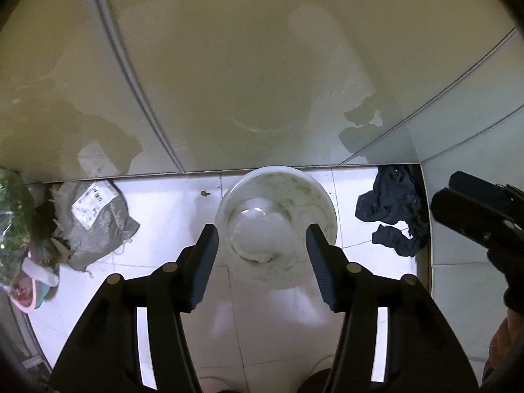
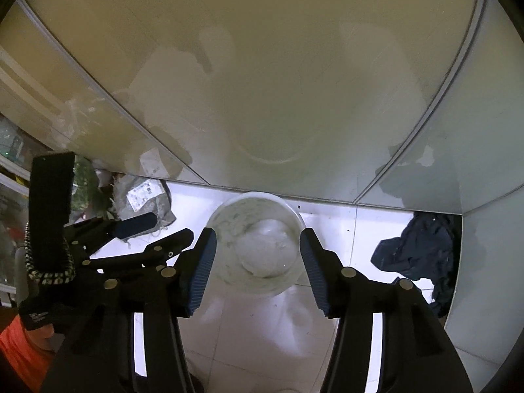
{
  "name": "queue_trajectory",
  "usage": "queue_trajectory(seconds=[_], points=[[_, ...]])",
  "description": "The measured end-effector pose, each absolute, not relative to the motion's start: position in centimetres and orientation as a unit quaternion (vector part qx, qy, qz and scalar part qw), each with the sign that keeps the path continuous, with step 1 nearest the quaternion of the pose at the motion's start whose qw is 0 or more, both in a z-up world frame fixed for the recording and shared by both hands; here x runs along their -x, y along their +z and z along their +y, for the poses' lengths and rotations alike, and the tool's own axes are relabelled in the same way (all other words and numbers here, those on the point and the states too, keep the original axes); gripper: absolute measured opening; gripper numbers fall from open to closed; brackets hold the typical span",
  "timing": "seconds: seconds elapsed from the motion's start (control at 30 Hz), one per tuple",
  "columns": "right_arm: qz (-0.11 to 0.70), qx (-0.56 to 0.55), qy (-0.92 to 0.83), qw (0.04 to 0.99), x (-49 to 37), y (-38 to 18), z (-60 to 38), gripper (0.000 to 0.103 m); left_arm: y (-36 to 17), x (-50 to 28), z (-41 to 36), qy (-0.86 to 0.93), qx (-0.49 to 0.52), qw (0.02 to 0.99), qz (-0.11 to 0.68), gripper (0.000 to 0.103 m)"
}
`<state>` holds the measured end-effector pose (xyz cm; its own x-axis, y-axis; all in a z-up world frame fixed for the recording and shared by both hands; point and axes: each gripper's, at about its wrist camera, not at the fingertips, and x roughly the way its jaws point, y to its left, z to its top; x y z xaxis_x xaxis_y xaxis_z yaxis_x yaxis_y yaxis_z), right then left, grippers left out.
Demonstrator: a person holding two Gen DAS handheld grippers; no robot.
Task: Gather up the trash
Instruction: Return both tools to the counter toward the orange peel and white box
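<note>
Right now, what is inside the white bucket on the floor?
The white bucket holds a crumpled clear plastic bag, with greenish smears on the inner wall. Whatever lies beneath the bag is covered.

One white plastic tub is standing on the floor tiles, with one pale lump lying inside it. One crumpled dark blue cloth is lying to its right. One grey woven sack bearing one white label is sitting to its left, and one clear bag of greens is lying beyond that. Two black grippers are showing, each carrying two fingers.
</note>
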<state>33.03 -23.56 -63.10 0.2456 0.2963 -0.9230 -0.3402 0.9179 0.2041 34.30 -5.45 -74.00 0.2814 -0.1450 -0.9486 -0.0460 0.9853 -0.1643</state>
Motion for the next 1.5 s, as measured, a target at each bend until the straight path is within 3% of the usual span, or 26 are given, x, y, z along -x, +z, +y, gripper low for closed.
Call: queue_trajectory(seconds=[0.37,0.93,1.03,1.27,1.5], points=[[0.568,-0.003,0.201,0.798,-31.2,-51.8,-23.4,0.05,-58.5,-31.0,-3.4,-0.007,0.089,0.818,0.568,0.055],[0.483,-0.01,0.165,0.86,-25.8,-23.3,-21.3,0.05,-26.0,-26.4,-0.1,-0.014,0.059,0.889,0.454,0.056],[0.458,-0.012,0.148,0.876,-24.9,-18.3,-21.0,0.05,-20.9,-26.0,0.9,-0.017,0.053,0.907,0.418,0.061],[0.391,-0.025,0.118,0.912,-23.8,-10.8,-20.7,0.056,-14.3,-26.3,2.2,-0.033,0.043,0.93,0.364,0.063],[0.346,-0.02,0.105,0.932,-25.9,-7.7,-20.8,0.059,-12.1,-29.3,1.8,-0.032,0.041,0.939,0.341,0.067]])
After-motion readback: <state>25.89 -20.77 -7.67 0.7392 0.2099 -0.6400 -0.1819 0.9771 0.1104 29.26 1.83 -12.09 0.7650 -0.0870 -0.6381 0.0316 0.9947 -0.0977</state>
